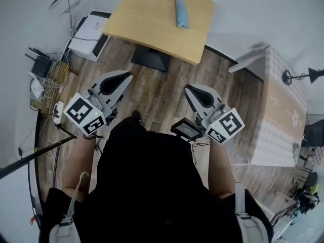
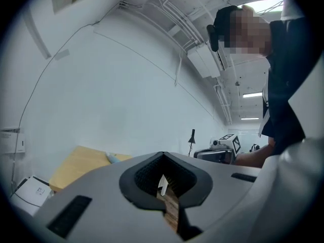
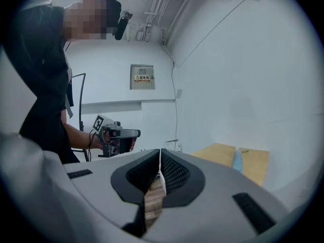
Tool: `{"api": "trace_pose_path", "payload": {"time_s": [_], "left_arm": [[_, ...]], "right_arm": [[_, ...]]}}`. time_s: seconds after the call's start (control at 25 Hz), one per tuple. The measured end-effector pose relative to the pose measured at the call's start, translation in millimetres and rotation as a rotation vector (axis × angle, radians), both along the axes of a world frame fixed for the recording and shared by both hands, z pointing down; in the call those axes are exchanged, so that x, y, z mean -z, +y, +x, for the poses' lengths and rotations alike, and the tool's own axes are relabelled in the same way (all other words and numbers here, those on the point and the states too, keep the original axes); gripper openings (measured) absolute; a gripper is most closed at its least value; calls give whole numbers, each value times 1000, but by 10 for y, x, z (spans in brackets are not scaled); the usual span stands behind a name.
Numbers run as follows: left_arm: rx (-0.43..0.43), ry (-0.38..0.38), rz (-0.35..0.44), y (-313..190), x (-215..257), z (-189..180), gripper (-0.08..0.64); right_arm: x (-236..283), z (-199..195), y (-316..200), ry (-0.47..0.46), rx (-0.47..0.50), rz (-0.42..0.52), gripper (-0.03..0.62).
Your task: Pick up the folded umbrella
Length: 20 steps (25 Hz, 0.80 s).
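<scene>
Folded umbrella (image 1: 181,9) lying pale blue on the wooden table (image 1: 147,24), well apart from the left tongs (image 1: 121,78) and right tongs (image 1: 192,90). Both pairs closed together, holding nothing, above the plank floor (image 1: 162,95).

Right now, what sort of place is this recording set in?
Probably an office or lab room: a wooden table bearing the folded umbrella, a printer on the floor, a router with cables.
</scene>
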<state>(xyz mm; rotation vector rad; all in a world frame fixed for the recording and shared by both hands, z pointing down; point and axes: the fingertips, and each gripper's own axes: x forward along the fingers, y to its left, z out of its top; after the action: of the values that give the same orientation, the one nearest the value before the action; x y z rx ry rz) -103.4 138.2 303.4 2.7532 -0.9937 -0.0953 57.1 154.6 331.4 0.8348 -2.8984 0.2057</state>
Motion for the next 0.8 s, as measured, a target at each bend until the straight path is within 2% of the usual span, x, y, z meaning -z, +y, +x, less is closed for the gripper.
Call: {"api": "trace_pose_path", "payload": {"time_s": [0.16, 0.32, 0.56, 0.8], "left_arm": [[-14, 45, 6, -431, 71, -202, 11], [-79, 90, 11, -700, 80, -194, 11], [-166, 74, -6, -986, -140, -4, 11], [-158, 58, -59, -1279, -305, 280, 11]], "right_arm": [[138, -186, -334, 22, -11, 12, 20], [103, -279, -568, 47, -28, -3, 20], [-44, -243, -824, 64, -73, -32, 20], [-164, 67, -1139, 40, -89, -76, 20]]}}
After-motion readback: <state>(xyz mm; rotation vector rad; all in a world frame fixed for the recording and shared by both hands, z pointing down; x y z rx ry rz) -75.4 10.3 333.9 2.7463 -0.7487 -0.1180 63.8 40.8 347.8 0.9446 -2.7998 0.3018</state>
